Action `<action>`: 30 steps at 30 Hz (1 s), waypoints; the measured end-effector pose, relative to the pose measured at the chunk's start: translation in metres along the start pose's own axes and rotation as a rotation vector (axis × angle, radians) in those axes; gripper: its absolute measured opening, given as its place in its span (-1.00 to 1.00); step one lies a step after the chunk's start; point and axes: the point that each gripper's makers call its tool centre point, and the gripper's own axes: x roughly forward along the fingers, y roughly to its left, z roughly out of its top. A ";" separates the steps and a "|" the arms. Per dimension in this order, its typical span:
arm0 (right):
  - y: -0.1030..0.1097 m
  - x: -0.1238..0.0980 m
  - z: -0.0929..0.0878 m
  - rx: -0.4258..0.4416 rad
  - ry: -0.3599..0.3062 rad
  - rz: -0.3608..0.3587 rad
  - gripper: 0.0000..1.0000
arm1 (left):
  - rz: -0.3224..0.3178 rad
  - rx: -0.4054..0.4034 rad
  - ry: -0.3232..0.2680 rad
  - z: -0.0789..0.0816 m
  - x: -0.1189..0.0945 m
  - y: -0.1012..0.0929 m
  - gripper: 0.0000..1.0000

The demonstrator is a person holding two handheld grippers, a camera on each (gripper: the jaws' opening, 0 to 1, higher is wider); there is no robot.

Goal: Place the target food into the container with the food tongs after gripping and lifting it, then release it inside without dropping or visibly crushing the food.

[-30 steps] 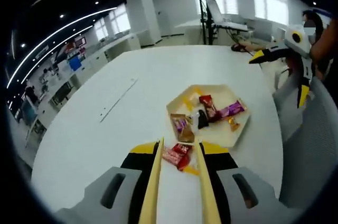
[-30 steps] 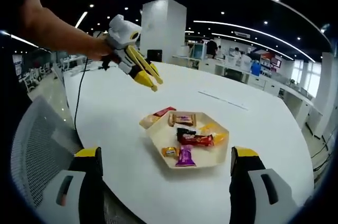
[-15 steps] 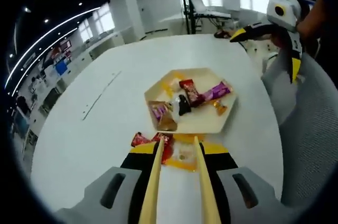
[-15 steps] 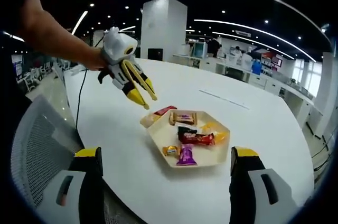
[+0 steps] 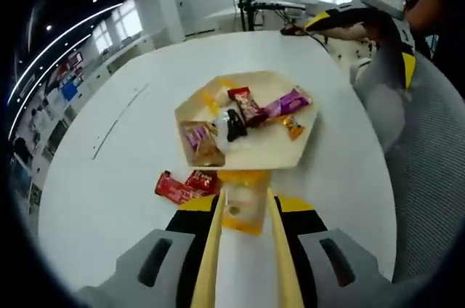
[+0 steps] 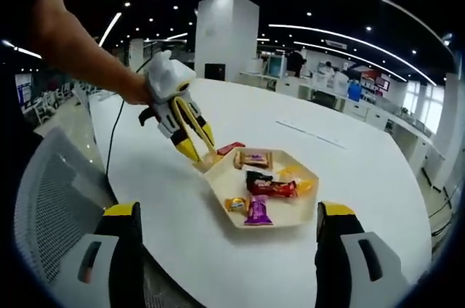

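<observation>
A cream hexagonal tray [image 5: 299, 150] on the white table holds several wrapped sweets, among them a purple one [image 5: 287, 102] and a red-brown bar [image 5: 247, 104]. A yellow packet [image 5: 243, 206] lies on the table just outside the tray's near edge, between the two tong tips of my left gripper [image 5: 244, 195], which is open. Two red packets [image 5: 185, 186] lie to its left. In the right gripper view the left gripper [image 6: 197, 150] points down at the tray [image 6: 288, 213] edge, held by a hand. My right gripper [image 6: 229, 210] stands wide open, well back from the tray; it also hangs in the air [image 5: 360, 43].
The round white table [image 5: 123, 141] has bare room to the left of the tray. A grey mesh chair [image 5: 429, 177] stands at the table's edge, also seen as a chair [image 6: 51, 199] in the right gripper view. A person's forearm [image 6: 80, 46] reaches in from the left.
My left gripper has come down and forward to the tray's edge, and the yellow packet now lies between its tong tips. The right gripper has stayed put, open.
</observation>
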 end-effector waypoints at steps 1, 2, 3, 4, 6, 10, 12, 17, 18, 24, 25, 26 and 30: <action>0.001 0.000 0.000 -0.003 0.001 0.002 0.97 | 0.001 -0.004 -0.001 0.000 0.000 0.001 -0.46; 0.002 0.000 0.000 -0.007 0.002 0.005 0.97 | 0.003 -0.009 -0.001 0.000 0.001 0.002 -0.46; 0.002 0.001 0.000 -0.008 0.003 0.005 0.97 | 0.007 -0.009 -0.003 0.000 0.001 0.003 -0.46; 0.002 0.001 0.000 -0.009 0.004 0.005 0.96 | 0.006 -0.013 -0.008 0.001 0.002 0.004 -0.46; 0.001 0.000 0.000 -0.004 0.001 0.000 0.96 | 0.005 0.000 0.013 -0.003 0.005 0.004 -0.46; -0.001 0.000 -0.001 0.002 0.002 -0.003 0.96 | 0.000 -0.003 0.029 -0.008 0.008 0.004 -0.47; 0.000 0.001 -0.001 -0.001 0.005 0.000 0.96 | -0.006 -0.009 0.033 -0.008 0.009 0.002 -0.47; 0.000 0.001 -0.002 -0.008 0.010 0.000 0.96 | -0.025 0.019 0.080 -0.012 0.014 -0.005 -0.52; 0.000 0.001 -0.002 -0.008 0.009 0.001 0.96 | -0.024 -0.012 0.101 -0.015 0.013 -0.004 -0.53; 0.000 0.001 -0.003 -0.010 0.013 0.002 0.96 | -0.034 -0.078 0.095 -0.014 0.013 -0.009 -0.60; 0.000 0.002 -0.002 -0.011 0.013 0.002 0.96 | -0.035 -0.086 0.092 -0.014 0.013 -0.010 -0.61; 0.000 0.002 -0.003 -0.011 0.014 0.001 0.96 | -0.036 -0.100 0.084 -0.014 0.013 -0.010 -0.61; 0.000 0.001 -0.003 -0.011 0.016 -0.002 0.96 | -0.035 -0.132 0.085 -0.015 0.009 -0.011 -0.61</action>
